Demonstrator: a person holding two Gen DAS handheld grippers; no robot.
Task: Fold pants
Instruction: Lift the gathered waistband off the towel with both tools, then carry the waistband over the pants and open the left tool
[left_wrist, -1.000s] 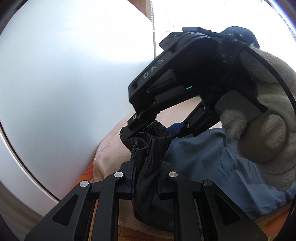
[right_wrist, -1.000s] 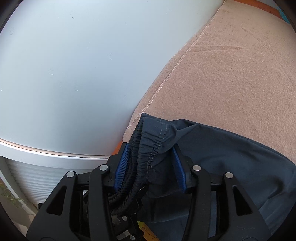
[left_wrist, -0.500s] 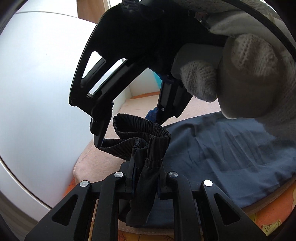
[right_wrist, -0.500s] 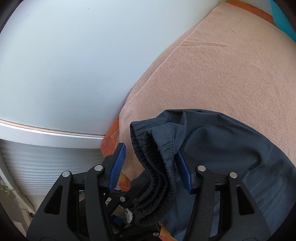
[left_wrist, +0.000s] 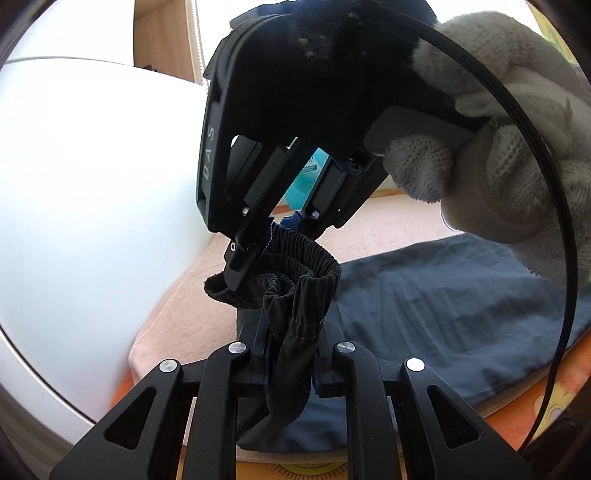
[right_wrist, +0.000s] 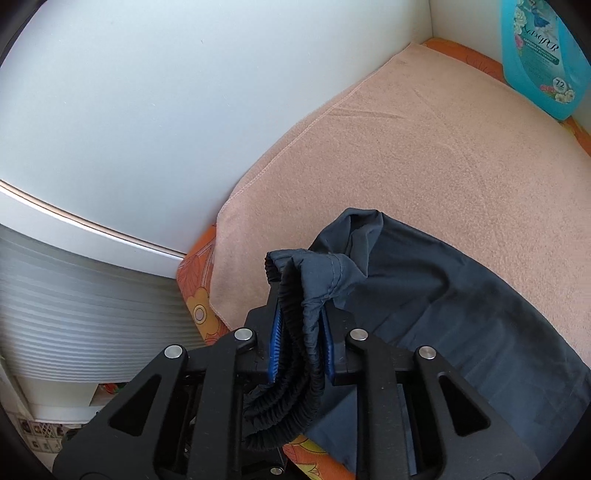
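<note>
Dark navy pants lie across a peach towel, with the elastic waistband bunched up and lifted. My left gripper is shut on the waistband fabric. My right gripper shows in the left wrist view from above, held by a gloved hand, pinching the same waistband just beyond the left one. In the right wrist view my right gripper is shut on the gathered waistband, and the pants trail off to the right over the towel.
A white wall panel rises right beside the towel's left edge. A blue detergent bottle stands at the far corner. An orange flowered cover shows under the towel. A ribbed white radiator is below left.
The right gripper's fingers have closed from wide apart onto the waistband, beside the left gripper. The left gripper has kept its hold. The far corner and bottle have come into the right wrist view.
</note>
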